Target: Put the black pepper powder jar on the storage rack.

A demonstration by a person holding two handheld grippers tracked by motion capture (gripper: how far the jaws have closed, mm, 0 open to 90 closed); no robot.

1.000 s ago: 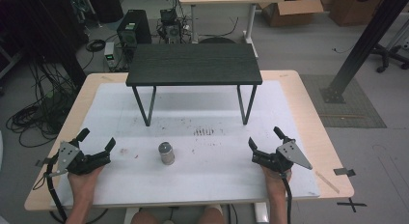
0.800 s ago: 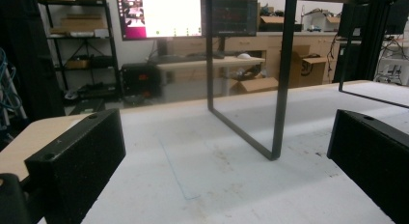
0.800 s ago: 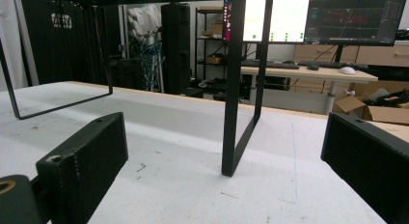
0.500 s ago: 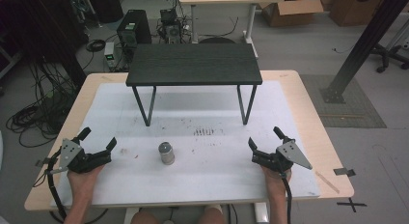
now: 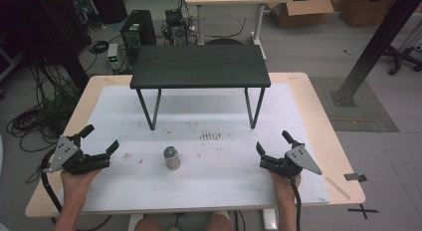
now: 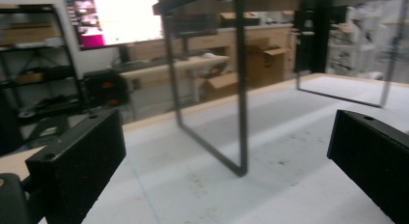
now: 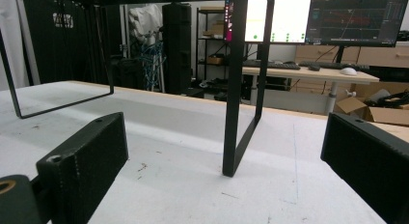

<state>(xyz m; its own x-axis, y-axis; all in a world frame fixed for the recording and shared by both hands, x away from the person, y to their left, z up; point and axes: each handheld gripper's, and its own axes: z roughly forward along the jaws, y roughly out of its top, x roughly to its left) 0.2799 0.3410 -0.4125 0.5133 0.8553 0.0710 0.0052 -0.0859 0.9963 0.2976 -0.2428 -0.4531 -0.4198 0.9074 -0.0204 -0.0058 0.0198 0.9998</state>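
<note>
A small grey metal cylinder (image 5: 171,158) stands upright on the white mat (image 5: 224,176), near the front middle. My left gripper (image 5: 101,140) rests at the mat's front left, open, jaws spread wide with nothing between them. At the front right sits my right gripper (image 5: 272,143), open and empty too. The cylinder is between the two grippers, apart from both. In the left gripper view the left gripper (image 6: 226,156) looks toward a leg of the black stand (image 6: 241,89). The right gripper (image 7: 226,161) in its own view faces another leg of the black stand (image 7: 236,89).
A low black stand (image 5: 199,65) on thin metal legs spans the back half of the mat. Dark specks (image 5: 210,136) mark the mat in front of it. The wooden table edge (image 5: 328,136) borders the mat. Cables, computers and boxes lie on the floor beyond.
</note>
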